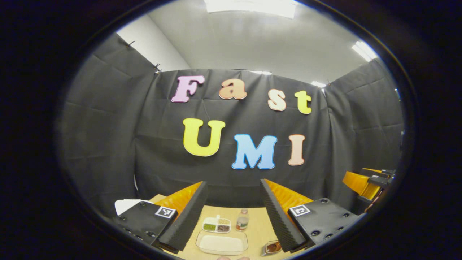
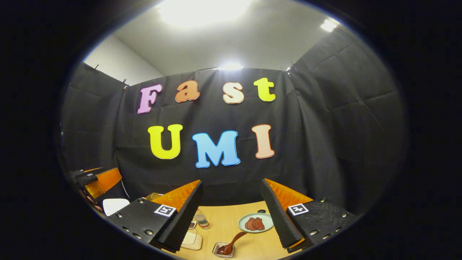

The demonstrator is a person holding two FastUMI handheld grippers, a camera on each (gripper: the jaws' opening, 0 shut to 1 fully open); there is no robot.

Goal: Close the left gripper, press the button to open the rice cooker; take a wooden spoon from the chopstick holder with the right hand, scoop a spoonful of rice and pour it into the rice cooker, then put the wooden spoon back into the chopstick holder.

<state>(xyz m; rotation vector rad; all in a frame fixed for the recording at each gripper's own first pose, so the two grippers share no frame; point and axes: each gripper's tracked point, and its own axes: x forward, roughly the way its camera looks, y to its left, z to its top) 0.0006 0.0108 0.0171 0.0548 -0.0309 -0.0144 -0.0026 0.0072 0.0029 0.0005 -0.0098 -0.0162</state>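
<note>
Both grippers are held high over a wooden table, facing the booth wall. My left gripper (image 1: pixel 233 183) is open with nothing between its fingers. Below it stands a clear rectangular container of white rice (image 1: pixel 222 243). A brown wooden spoon (image 1: pixel 272 247) rests in a small metal holder by the right finger. A white rounded shape (image 1: pixel 126 205) at the left edge, half hidden by the finger mount, may be the rice cooker. My right gripper (image 2: pixel 232 182) is open and holds nothing. Under it the wooden spoon (image 2: pixel 234 240) leans in the small metal holder (image 2: pixel 221 250). The rice container (image 2: pixel 191 240) is partly behind the left finger.
A divided dish of grains (image 1: pixel 216 224) and a small bottle (image 1: pixel 242 220) stand behind the rice. A pale green plate with brown meat slices (image 2: pixel 255 222) lies right of the spoon. The other gripper shows at the far right (image 1: pixel 368 182) and at the far left (image 2: pixel 97 182).
</note>
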